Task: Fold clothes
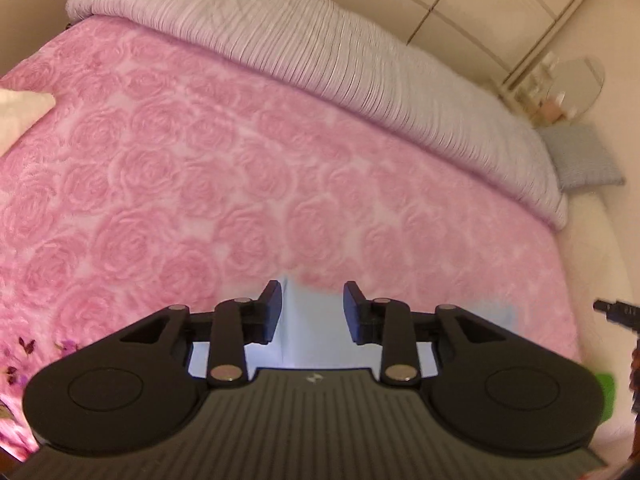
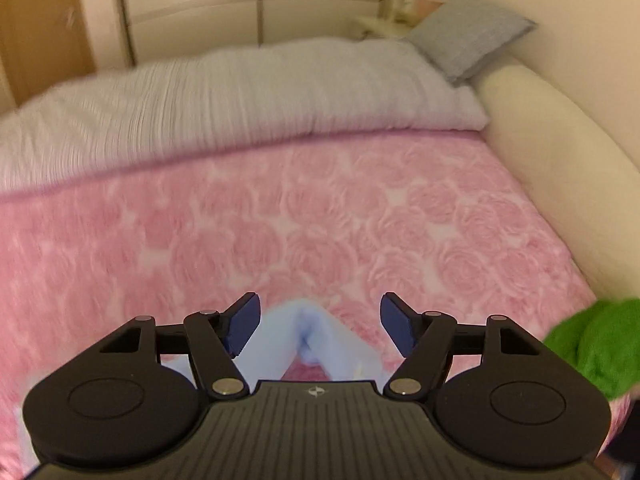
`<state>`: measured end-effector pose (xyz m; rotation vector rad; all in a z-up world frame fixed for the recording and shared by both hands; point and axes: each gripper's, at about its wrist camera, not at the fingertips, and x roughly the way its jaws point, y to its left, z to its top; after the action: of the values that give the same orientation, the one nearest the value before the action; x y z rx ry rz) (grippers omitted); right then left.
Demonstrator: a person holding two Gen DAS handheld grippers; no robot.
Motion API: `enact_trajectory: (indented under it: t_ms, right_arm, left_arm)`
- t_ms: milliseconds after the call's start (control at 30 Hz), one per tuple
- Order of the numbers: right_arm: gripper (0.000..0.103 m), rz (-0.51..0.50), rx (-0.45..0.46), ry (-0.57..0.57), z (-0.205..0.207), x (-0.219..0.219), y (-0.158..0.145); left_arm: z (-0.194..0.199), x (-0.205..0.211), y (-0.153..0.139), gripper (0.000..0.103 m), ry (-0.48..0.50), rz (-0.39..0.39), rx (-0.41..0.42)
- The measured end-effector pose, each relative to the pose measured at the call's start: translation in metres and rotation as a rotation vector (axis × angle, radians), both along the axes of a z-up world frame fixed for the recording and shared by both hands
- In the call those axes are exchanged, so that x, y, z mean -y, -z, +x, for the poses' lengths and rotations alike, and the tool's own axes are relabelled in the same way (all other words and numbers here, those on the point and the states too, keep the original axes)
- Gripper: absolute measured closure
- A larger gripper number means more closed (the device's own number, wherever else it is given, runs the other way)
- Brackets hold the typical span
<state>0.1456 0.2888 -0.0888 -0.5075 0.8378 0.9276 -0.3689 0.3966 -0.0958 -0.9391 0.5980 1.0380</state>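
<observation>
A pale blue garment (image 1: 312, 320) lies on the pink rose-patterned bedspread (image 1: 200, 168), directly below and between the fingers of my left gripper (image 1: 314, 310), which is open and holds nothing. In the right wrist view the same pale blue garment (image 2: 308, 340) shows as a peaked fold under my right gripper (image 2: 320, 326), which is open wide and holds nothing. A green garment (image 2: 600, 344) lies bunched at the bed's right edge; a sliver of it shows in the left wrist view (image 1: 606, 392).
A grey ribbed duvet (image 1: 300, 40) is rolled back across the far side of the bed. A grey cushion (image 2: 468, 36) leans at the far right corner by the cream padded bed frame (image 2: 560, 160). Wardrobe doors (image 2: 240, 0) stand behind. A cream pillow (image 1: 20, 108) sits at left.
</observation>
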Motion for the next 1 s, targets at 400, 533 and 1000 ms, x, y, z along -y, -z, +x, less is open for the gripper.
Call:
enact_trajectory:
  t_ms: [400,533,1000]
  right_arm:
    - [0.034,-0.299,-0.397,-0.16,-0.125,0.011,0.137]
    - [0.052,-0.324,-0.527,-0.119,-0.154,0.03,0.169]
    - [0.074,-0.144,-0.601,0.04,-0.215,0.05,0.229]
  left_arm:
    - [0.027,0.099,0.094,0.067,0.292,-0.202,-0.159]
    - [0.028,0.115,0.125,0.066,0.318,-0.237,-0.141]
    - [0.03,0.076,0.195,0.063,0.549,-0.226,0.011]
